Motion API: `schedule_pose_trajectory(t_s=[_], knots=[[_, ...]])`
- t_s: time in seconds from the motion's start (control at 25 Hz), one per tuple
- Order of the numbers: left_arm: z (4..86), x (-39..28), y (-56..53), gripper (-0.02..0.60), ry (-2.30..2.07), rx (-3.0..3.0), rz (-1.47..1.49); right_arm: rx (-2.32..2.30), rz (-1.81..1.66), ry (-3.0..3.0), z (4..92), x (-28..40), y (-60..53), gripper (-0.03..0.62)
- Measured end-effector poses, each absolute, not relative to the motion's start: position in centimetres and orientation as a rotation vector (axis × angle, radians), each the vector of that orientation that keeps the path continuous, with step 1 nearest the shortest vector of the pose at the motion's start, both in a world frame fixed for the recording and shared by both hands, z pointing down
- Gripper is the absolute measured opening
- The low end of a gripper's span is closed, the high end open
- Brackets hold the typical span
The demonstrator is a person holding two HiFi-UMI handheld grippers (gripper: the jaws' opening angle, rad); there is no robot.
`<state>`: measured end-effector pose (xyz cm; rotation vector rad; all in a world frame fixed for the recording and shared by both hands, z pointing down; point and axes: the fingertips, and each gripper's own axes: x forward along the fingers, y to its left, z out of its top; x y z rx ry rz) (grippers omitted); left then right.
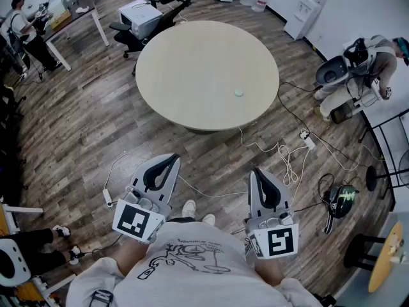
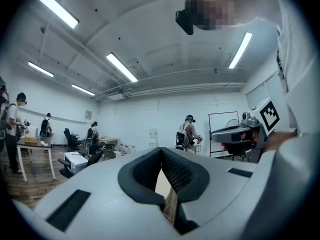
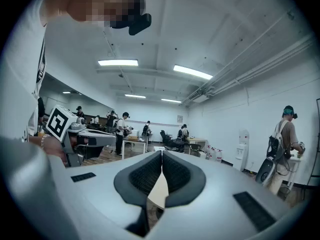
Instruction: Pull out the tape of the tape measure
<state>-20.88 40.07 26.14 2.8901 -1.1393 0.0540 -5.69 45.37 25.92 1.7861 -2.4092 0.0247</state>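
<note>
Since our left gripper (image 1: 171,160) and right gripper (image 1: 257,171) both hold fingers together, empty, far from the counter (image 1: 185,62), arriving unopened could shove the tape measure (image 1: 239,93) away.

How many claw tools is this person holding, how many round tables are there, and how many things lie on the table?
claws: 2 (left claw, right claw)
round table: 1
small green object on it: 1
Total: 4

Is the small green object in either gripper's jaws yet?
No: the small green object lies on the round table, while the left gripper and right gripper sit short of it, jaws together, empty.
</note>
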Motion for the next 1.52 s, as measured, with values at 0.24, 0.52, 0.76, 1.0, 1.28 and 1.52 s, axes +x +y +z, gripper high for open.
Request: schedule_pose_trajectory(t_s=[0.24,0.52,0.76,1.0,1.28,1.52], knots=[[25.9,-22.8,39.4,0.021,-1.132,2.893,0.038,1.821,-0.014,-2.401,25.3,-7.1,44.4,0.011],[26.6,-25.3,38.7,0.021,-1.102,2.904,0.037,1.855,-0.027,-2.375,25.8,-9.0,43.6,0.009],[26.9,-26.1,37.5,0.021,-1.095,2.896,0.029,1.837,-0.020,-2.370,26.4,-10.0,42.4,0.009],[26.5,-26.0,35.9,0.021,-1.130,2.887,-0.025,1.816,-0.026,-2.384,26.7,-9.9,40.5,0.009],[27.3,-24.9,33.3,0.021,-1.139,2.887,0.044,1.809,-0.027,-2.402,27.0,-8.7,37.6,0.009],[26.9,-22.2,29.6,0.021,-1.150,2.891,0.031,1.812,-0.030,-2.406,27.1,-5.8,34.0,0.009]])
